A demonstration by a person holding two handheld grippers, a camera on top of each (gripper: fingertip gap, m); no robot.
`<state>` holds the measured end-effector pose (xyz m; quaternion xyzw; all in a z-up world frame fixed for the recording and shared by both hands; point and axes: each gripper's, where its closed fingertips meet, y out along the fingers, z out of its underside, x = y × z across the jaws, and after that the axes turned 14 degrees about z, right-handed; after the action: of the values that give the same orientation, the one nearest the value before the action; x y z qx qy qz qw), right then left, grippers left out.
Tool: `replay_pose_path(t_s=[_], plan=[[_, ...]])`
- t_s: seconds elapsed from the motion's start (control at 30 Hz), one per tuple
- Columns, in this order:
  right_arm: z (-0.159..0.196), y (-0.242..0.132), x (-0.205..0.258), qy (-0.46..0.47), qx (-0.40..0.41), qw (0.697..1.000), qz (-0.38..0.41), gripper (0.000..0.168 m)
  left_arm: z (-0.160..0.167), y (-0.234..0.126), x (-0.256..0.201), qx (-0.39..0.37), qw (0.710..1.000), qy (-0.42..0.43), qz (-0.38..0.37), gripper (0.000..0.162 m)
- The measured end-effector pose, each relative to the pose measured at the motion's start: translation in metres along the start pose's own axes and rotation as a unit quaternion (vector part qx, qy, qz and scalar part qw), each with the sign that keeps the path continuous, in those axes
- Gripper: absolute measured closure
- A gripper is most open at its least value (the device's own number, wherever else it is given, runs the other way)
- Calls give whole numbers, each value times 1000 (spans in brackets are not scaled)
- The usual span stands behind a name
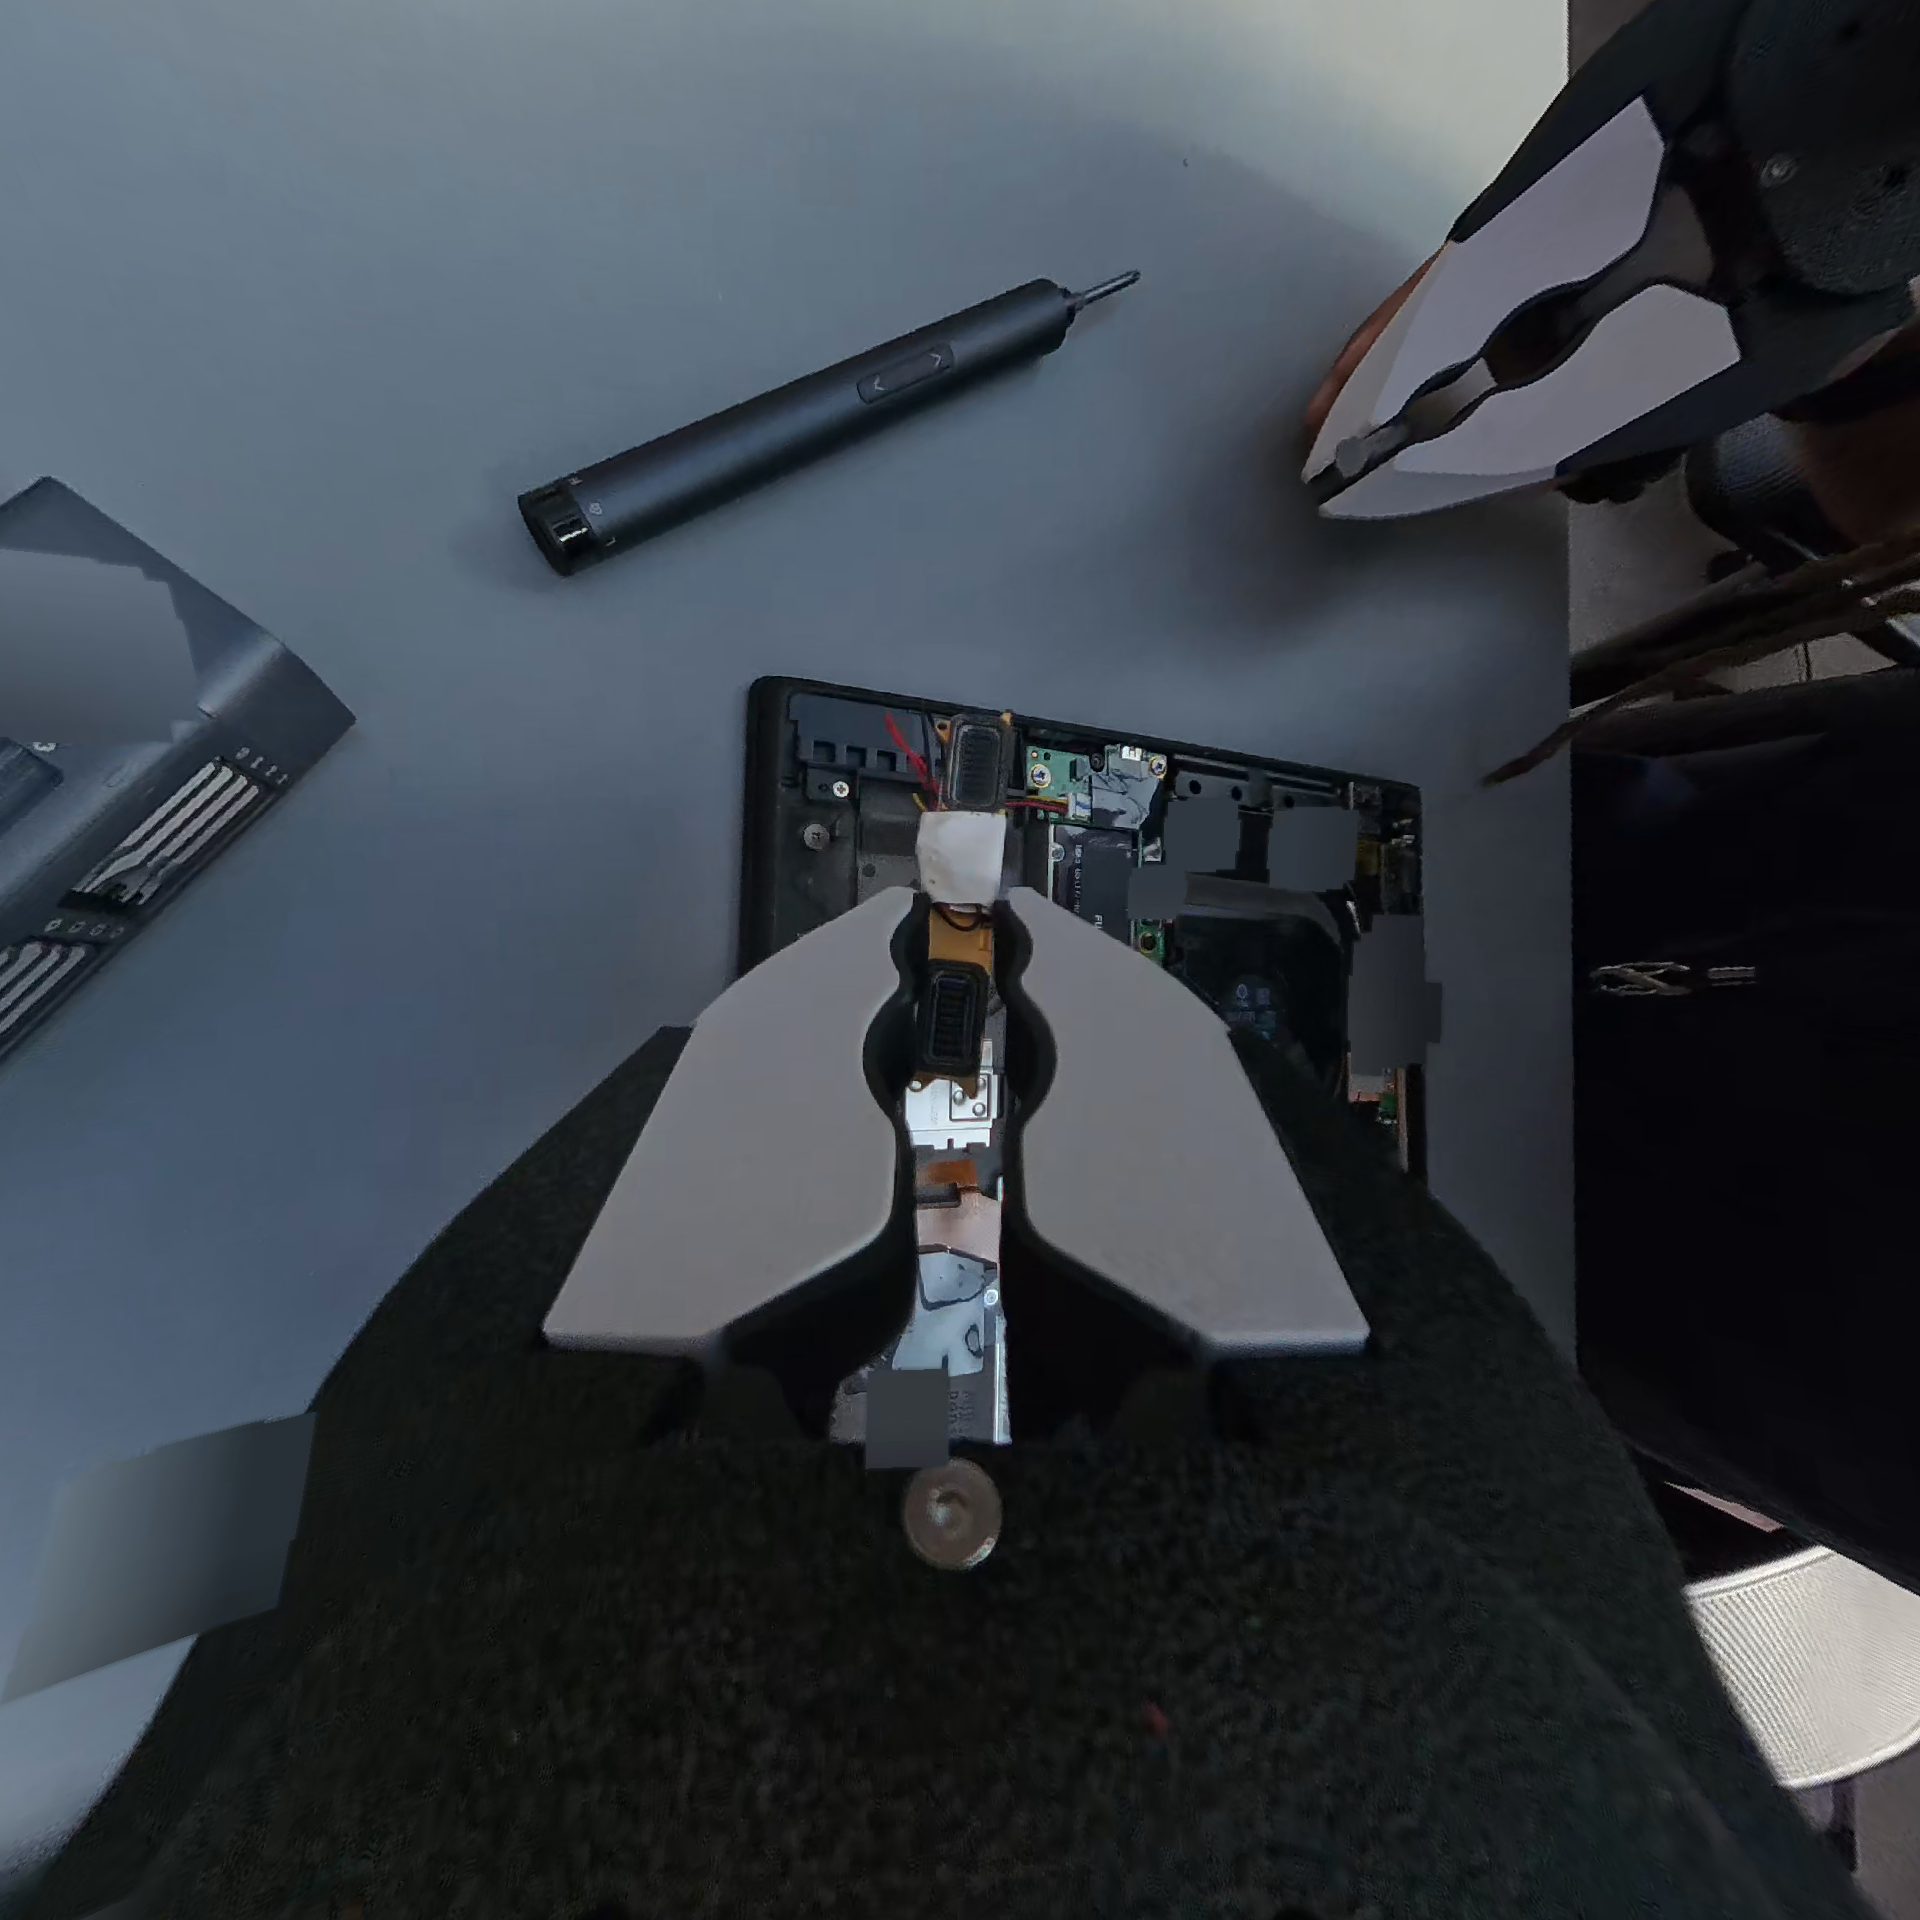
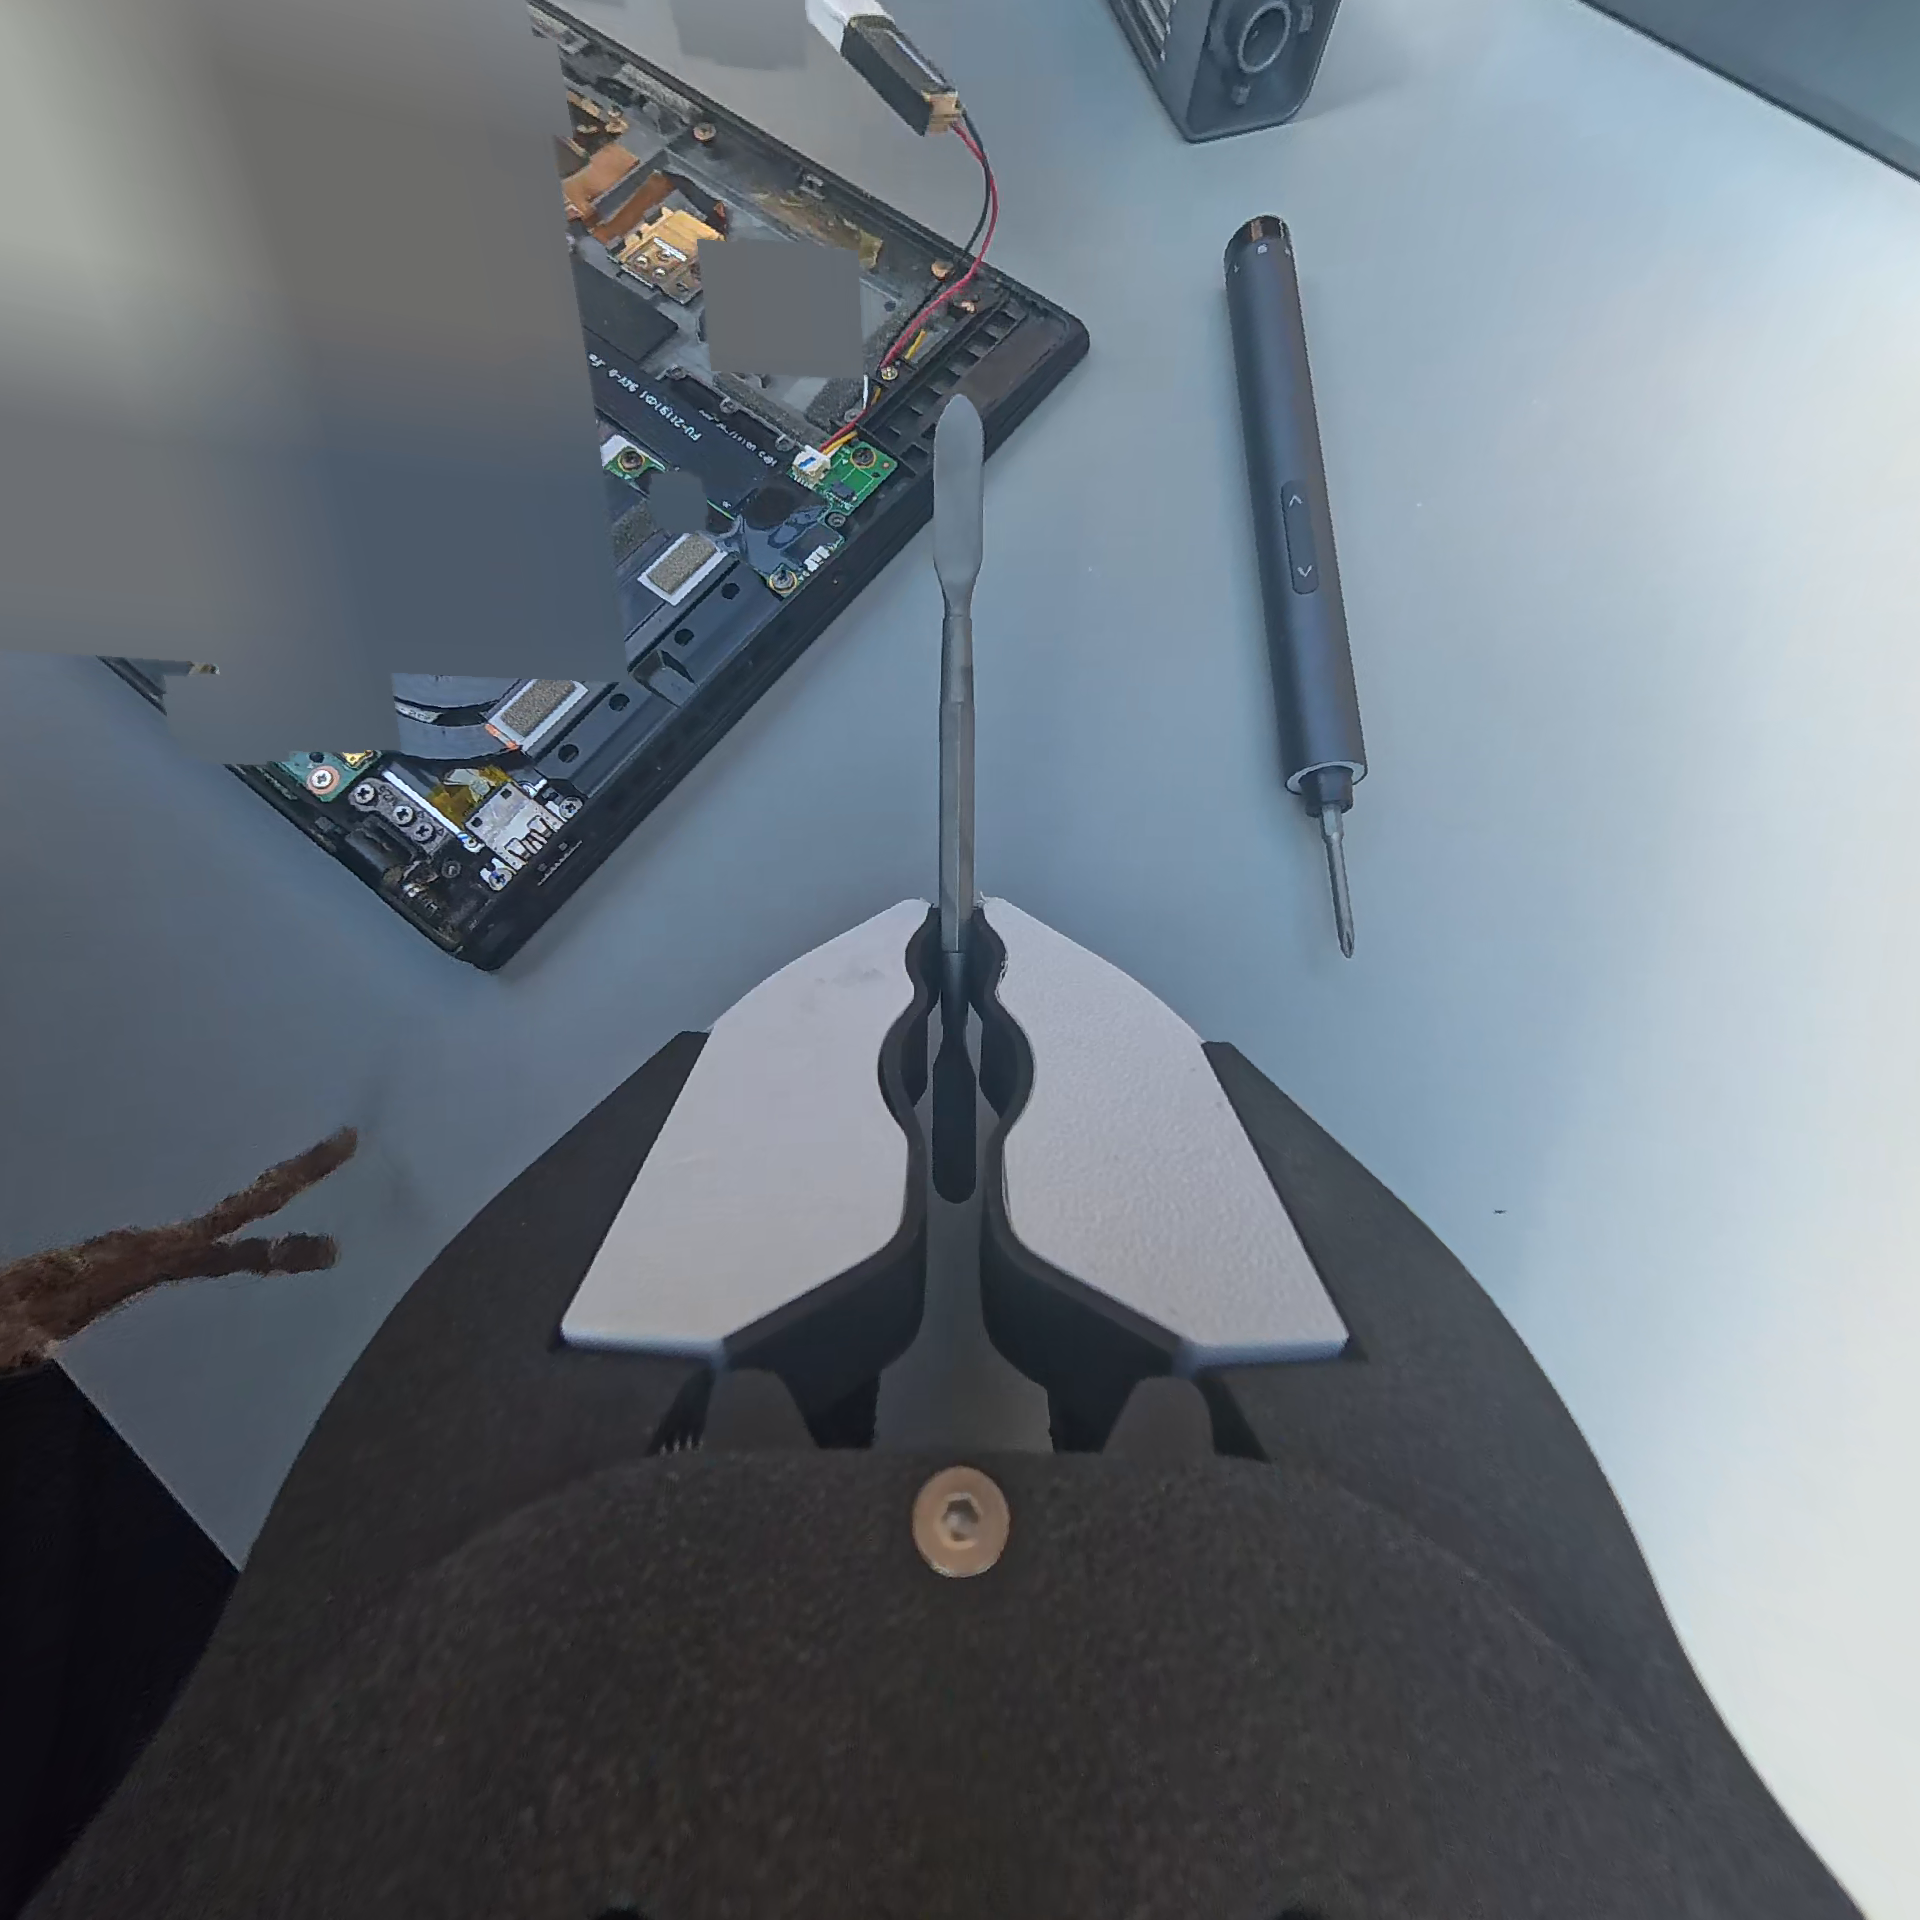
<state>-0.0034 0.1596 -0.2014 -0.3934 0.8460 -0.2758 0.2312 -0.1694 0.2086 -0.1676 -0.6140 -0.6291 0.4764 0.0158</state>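
My left gripper is shut on a small speaker assembly: two black speaker modules joined by white tape, held above an opened black device with its circuit boards showing. One module sticks out past the fingertips and the other sits between the fingers. Red and black wires run from the lifted speaker down to a white connector on the board. My right gripper is shut on a thin metal spudger. Its flat tip hovers over the device's corner, next to that connector.
A dark electric screwdriver lies on the grey table beyond the device; it also shows in the right wrist view. A bit-kit case lies at left. The table edge runs down the right, with a chair base beyond. My right gripper shows at top right. Some 20 centimetres of space lies between my two pairs of fingers. About 8 centimetres separates my left fingertips from the white connector. It turns up in the left wrist view as well.
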Motion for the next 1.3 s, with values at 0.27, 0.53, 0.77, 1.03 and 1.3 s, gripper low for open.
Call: replay_pose_path(t_s=[0.27,0.53,0.77,1.03,1.3], plan=[[-2,-2,1,-4,-3,1000,0,165,16,-8,12,11,999,-15,-39,151],[-1,-2,3,-3,1,1000,1,165,39,0,31,73,987,41,-136,151],[-1,-1,2,-5,2,1000,1,165,38,5,32,40,980,41,-191,151],[-2,-3,3,-9,3,1000,0,165,42,13,36,9,979,31,-201,150],[0,-2,2,-21,13,1000,7,165,43,14,39,55,974,88,-202,150]])
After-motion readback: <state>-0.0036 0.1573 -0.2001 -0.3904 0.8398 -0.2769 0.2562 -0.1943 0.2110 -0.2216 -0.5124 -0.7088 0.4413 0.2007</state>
